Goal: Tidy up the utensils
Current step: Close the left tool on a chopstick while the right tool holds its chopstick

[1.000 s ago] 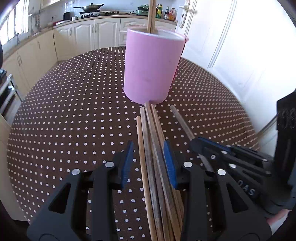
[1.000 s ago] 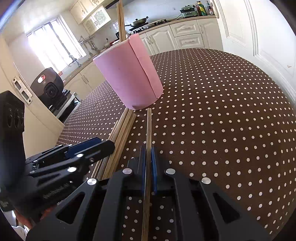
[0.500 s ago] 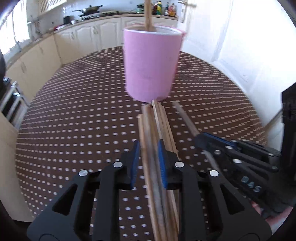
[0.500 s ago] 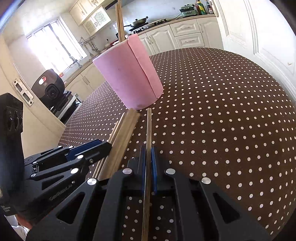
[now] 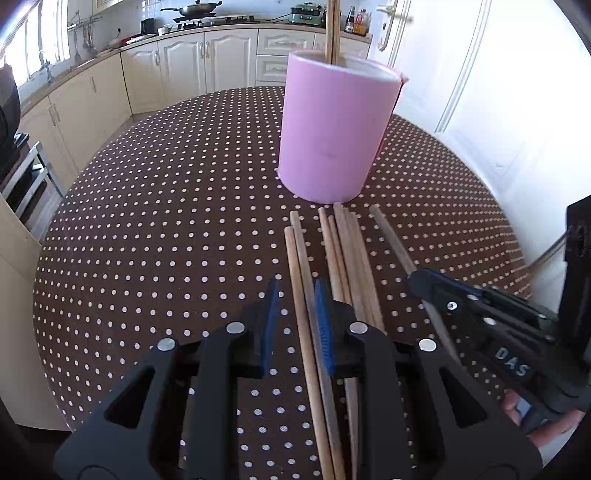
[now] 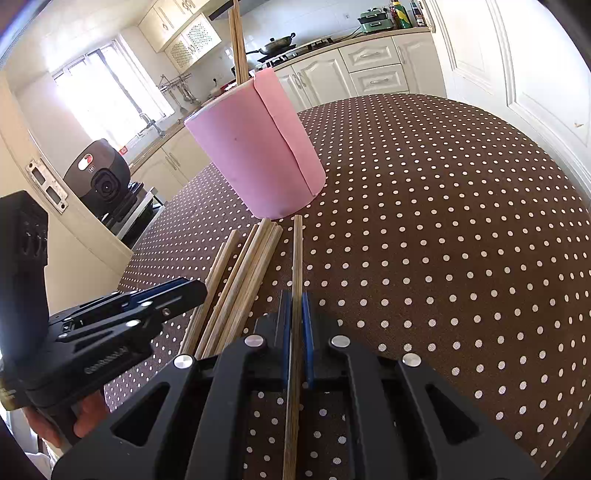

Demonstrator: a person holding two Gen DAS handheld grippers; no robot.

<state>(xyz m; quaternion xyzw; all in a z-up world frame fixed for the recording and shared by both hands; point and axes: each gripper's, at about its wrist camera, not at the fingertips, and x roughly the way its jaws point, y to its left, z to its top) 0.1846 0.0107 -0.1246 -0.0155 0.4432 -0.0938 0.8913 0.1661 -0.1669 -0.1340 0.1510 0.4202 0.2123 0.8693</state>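
A pink cylindrical holder [image 5: 332, 136] stands on the dotted brown table, with two chopsticks [image 5: 331, 29] upright in it; it also shows in the right wrist view [image 6: 255, 147]. Several wooden chopsticks [image 5: 351, 251] lie flat in front of it. My left gripper [image 5: 295, 306] is open, its jaws around two chopsticks [image 5: 301, 280] split off to the left of the bundle. My right gripper [image 6: 296, 314] is shut on a single chopstick [image 6: 296, 251] lying to the right of the bundle [image 6: 243, 273]. The right gripper shows in the left wrist view [image 5: 480, 314].
The round table with a brown polka-dot cloth [image 5: 166, 221] has a curved edge on all sides. White kitchen cabinets [image 5: 184, 62] and a white door [image 6: 517, 66] stand behind. A black camera device [image 6: 99, 177] sits off the table's left.
My left gripper closed in on the bundle, then opened wider and shifted left; two chopsticks are now separated from the rest. The right gripper stayed shut on its chopstick.
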